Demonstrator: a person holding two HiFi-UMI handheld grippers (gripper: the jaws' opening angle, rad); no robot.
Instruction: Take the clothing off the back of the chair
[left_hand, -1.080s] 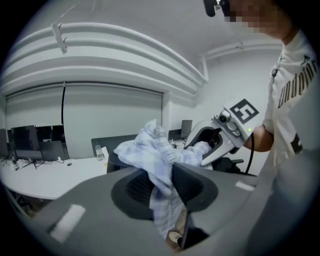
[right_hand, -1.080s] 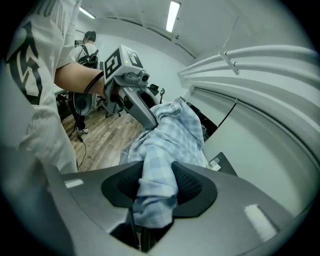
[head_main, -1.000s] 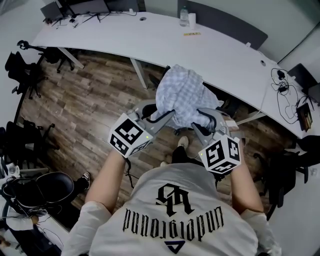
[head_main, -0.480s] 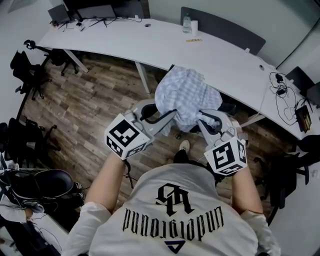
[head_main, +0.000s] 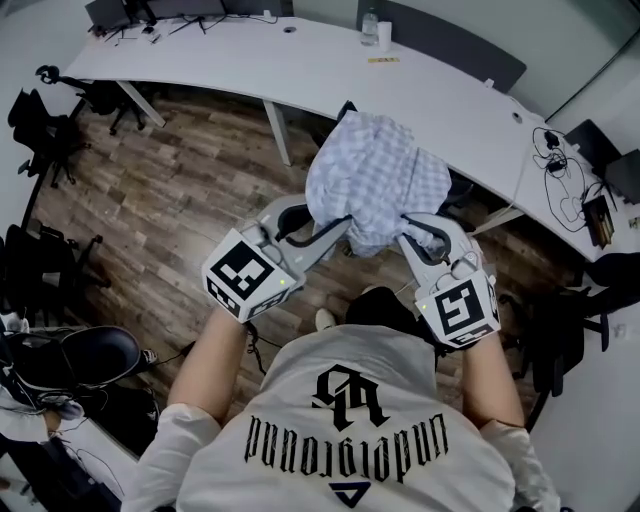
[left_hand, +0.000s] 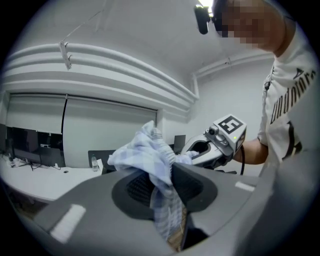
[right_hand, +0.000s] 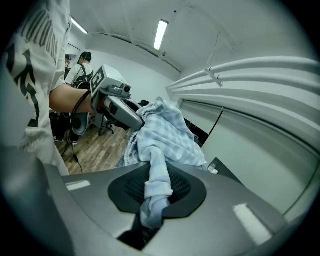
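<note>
In front of the long white bench (head_main: 300, 70), over the wood floor (head_main: 180, 210), the pale checked clothing (head_main: 375, 180) sits bunched up between both claws. The left claw (head_main: 338, 228) pinches a fold at the cloth's left edge, jaws pressed on the fabric, with a strip trailing down between them. The right claw (head_main: 408, 228) grips the right edge; its jaws have just been closing, and a twisted roll of fabric is clamped between them. The two claws are near each other, pointing at the bench, with the cloth bulging above their tips
</note>
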